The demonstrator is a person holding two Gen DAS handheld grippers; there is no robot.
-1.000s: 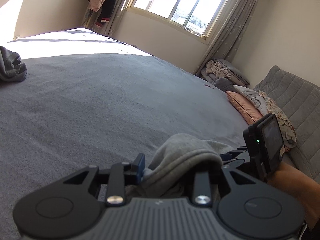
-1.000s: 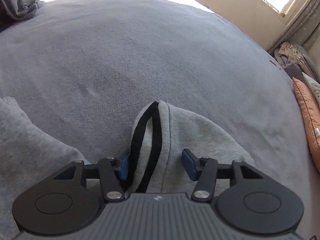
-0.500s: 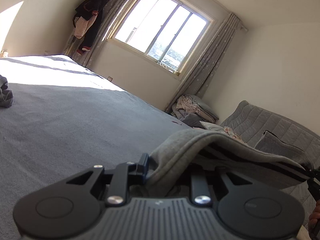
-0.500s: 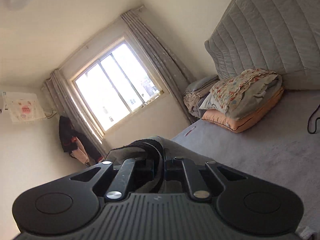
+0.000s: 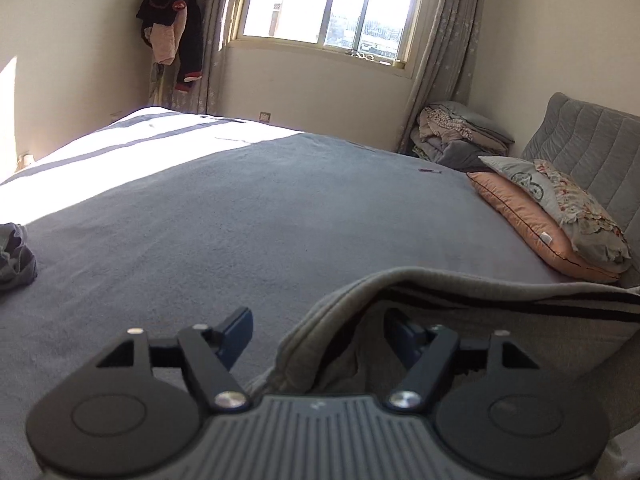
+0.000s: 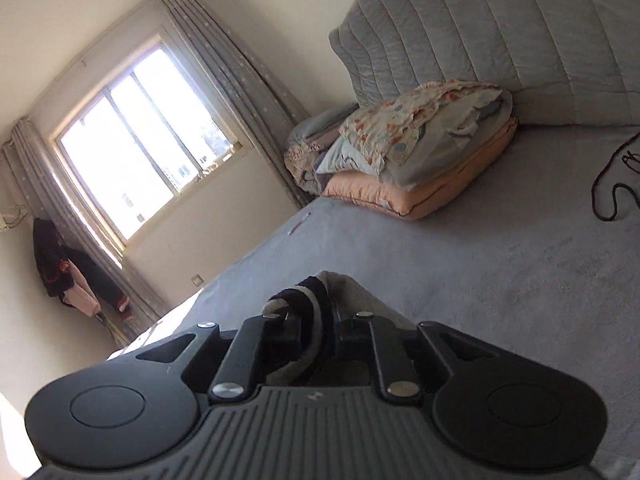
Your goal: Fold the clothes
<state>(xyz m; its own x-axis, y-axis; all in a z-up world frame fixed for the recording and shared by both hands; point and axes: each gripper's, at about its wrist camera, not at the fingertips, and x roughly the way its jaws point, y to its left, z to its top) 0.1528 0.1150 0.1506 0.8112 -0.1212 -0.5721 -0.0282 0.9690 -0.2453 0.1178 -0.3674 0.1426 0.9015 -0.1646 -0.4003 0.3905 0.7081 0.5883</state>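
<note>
A grey garment with black trim (image 5: 440, 284) hangs off the grey bed (image 5: 280, 220) and stretches to the right in the left wrist view. My left gripper (image 5: 320, 330) has its jaws opening wide. The cloth drapes over the right finger and the blue left pad (image 5: 236, 332) stands clear of it. In the right wrist view, my right gripper (image 6: 316, 332) is rolled over to one side, and a bunched fold of the grey garment (image 6: 352, 292) with its black trim is pinched between the narrow jaws, which are starting to open.
Stacked pillows (image 5: 552, 216) lie against a grey padded headboard (image 6: 500, 40) on the right. Another crumpled grey garment (image 5: 12, 256) sits at the bed's left edge. A black cable (image 6: 612, 196) lies near the headboard. Folded bedding (image 5: 456, 136) and hanging clothes (image 5: 176, 32) are under and beside the window.
The left jaws went from clamped on the garment to wide apart. The right gripper closed on the garment, rose and rolled, so its view swung from the bed to the window and headboard.
</note>
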